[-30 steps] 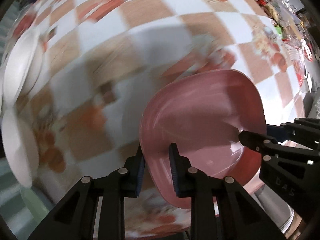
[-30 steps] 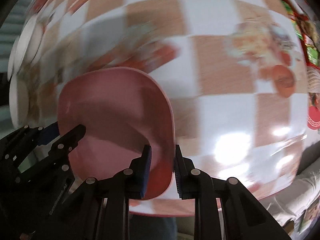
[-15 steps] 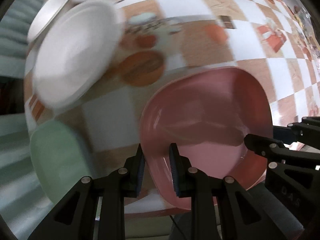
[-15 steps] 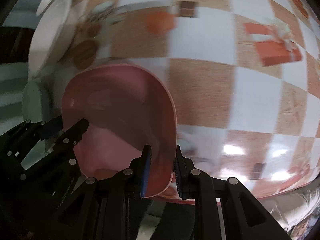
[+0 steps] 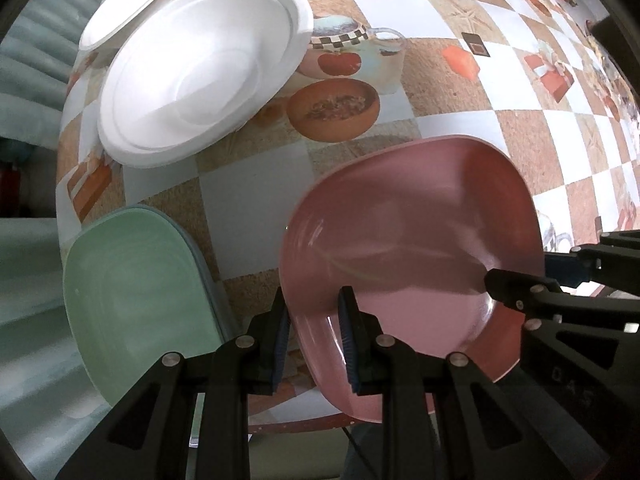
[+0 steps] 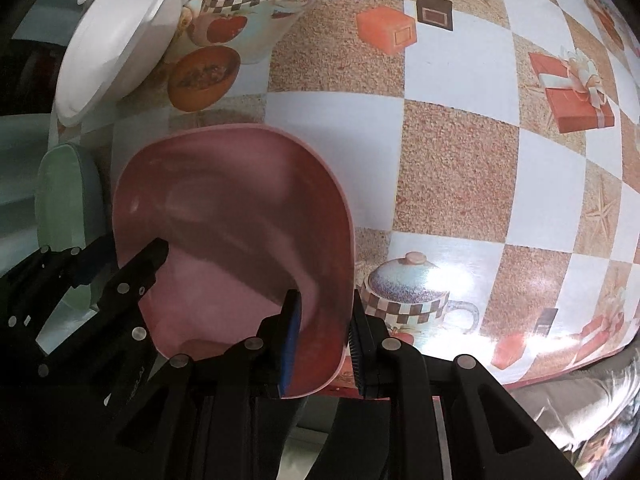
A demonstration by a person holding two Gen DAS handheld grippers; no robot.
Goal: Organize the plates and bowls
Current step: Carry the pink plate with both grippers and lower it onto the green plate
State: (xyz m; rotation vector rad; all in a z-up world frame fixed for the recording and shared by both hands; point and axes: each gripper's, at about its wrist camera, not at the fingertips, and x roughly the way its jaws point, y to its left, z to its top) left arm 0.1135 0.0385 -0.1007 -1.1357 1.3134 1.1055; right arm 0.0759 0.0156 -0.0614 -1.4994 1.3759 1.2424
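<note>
The checkered tabletop (image 5: 256, 216) now shows sharp where a second ago it was a blur, so the sideways carry has nearly stopped. New in view: the white plates (image 5: 200, 80) and a green plate (image 5: 132, 300) stacked on another (its colour is unclear). The pink plate (image 5: 404, 264) hangs above the tabletop beside them, left gripper (image 5: 312, 340) and right gripper (image 6: 322, 336) jaws nearly closed on opposite rims. Likely next: lowering it onto the green stack.
</note>
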